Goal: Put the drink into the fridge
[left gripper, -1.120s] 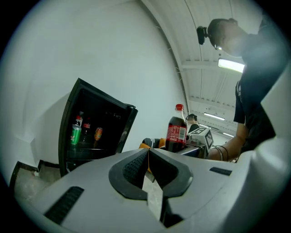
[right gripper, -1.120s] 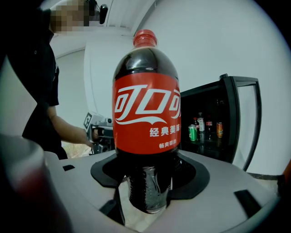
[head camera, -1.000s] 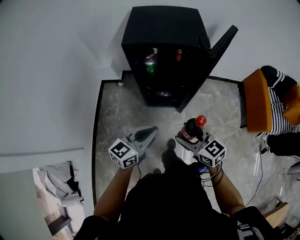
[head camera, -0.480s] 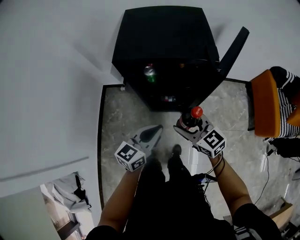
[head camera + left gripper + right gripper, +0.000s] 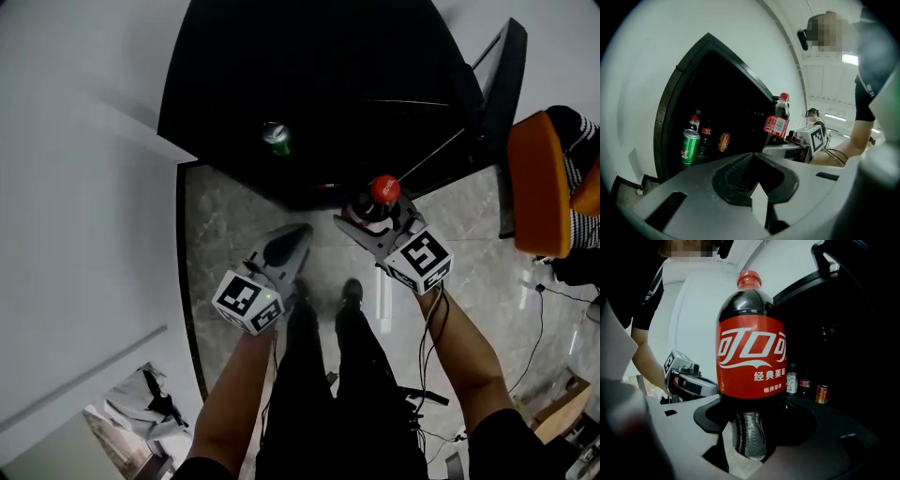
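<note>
From above, the fridge (image 5: 309,75) stands open with its door (image 5: 502,84) swung right, so the way in is free. The right gripper (image 5: 364,220) holds the bottle (image 5: 380,195) just before the fridge's front edge. The left gripper (image 5: 292,240) hangs beside it.

In the left gripper view, the jaws are pressed together on nothing. I think it has no job now. A can (image 5: 690,146) stands at the shelf's left edge.

In the right gripper view, the jaws squeeze the bottle low down, so it stands straight.
</note>
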Demonstrator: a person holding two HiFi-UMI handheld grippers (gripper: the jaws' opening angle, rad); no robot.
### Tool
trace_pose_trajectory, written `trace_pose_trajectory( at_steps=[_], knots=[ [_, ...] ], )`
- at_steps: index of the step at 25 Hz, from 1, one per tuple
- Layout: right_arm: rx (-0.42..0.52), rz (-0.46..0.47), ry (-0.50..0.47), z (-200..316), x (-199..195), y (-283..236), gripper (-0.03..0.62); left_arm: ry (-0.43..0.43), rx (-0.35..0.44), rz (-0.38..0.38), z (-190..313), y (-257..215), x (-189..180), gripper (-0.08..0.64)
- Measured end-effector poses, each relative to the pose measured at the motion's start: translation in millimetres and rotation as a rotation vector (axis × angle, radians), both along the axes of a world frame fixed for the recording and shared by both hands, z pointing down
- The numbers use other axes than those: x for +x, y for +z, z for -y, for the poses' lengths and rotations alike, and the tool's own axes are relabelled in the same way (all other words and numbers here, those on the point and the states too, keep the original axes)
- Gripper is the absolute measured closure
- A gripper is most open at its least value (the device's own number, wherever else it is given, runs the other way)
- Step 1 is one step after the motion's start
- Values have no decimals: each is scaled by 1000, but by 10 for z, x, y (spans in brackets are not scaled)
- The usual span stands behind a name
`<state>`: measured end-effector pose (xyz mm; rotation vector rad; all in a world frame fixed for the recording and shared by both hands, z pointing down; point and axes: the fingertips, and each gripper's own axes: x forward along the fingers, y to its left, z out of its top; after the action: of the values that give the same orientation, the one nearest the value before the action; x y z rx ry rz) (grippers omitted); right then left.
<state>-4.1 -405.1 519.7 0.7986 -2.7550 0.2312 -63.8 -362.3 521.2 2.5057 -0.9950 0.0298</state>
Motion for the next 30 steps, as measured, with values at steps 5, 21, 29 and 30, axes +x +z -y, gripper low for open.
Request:
trace_pose_trajectory(
  at_steps=[5,21,29,30],
  knots=[
    [31,-13,36,318,23,294,308,-4,42,21,216,208,76,548],
    [121,52,256,1219,-175,474,308,-126,127,111,1050,540,12,548],
    [139,50,354,1608,-121,519,308,-173,134,89,1318,549,11,548],
    [143,43,361,1647,-116,529,308,-188,132,91,1353,566,-8,548]
  ],
)
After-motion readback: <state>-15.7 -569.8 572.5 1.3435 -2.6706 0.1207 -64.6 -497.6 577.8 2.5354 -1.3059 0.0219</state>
